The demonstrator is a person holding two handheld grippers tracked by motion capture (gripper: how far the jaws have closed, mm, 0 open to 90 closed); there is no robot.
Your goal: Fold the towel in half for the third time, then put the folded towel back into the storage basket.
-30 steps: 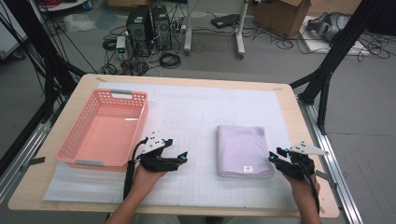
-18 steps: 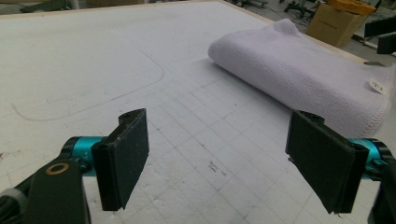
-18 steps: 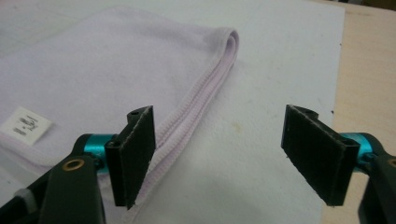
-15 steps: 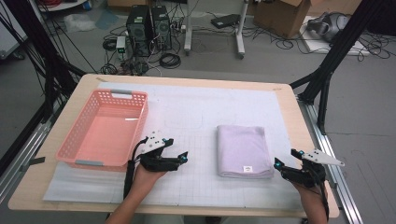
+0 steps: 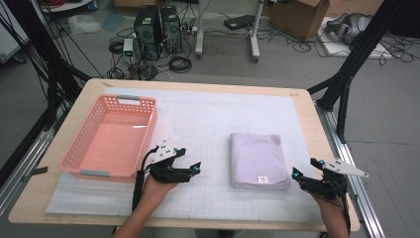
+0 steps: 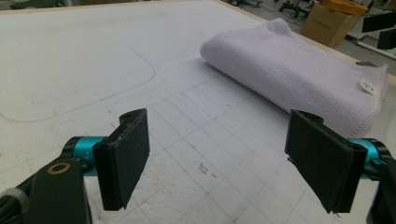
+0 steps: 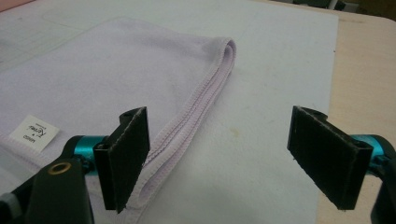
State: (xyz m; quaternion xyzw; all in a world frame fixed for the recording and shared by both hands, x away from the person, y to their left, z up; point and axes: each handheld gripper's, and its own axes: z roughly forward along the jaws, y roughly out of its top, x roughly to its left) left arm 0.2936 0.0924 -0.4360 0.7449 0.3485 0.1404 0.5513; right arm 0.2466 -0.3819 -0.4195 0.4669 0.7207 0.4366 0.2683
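High view first: we see the table, then the pink basket at its left. The folded lilac towel lies right of centre, flat on the mat. Our right gripper sits just beside its near corner, perhaps not touching, fingers wide. Our left gripper rests between basket and towel, fingers wide too.

You are working in a lab or test room: black frame struts flank your worktop, two computer towers stand on the grey floor amid loose cables, and cardboard boxes sit behind.
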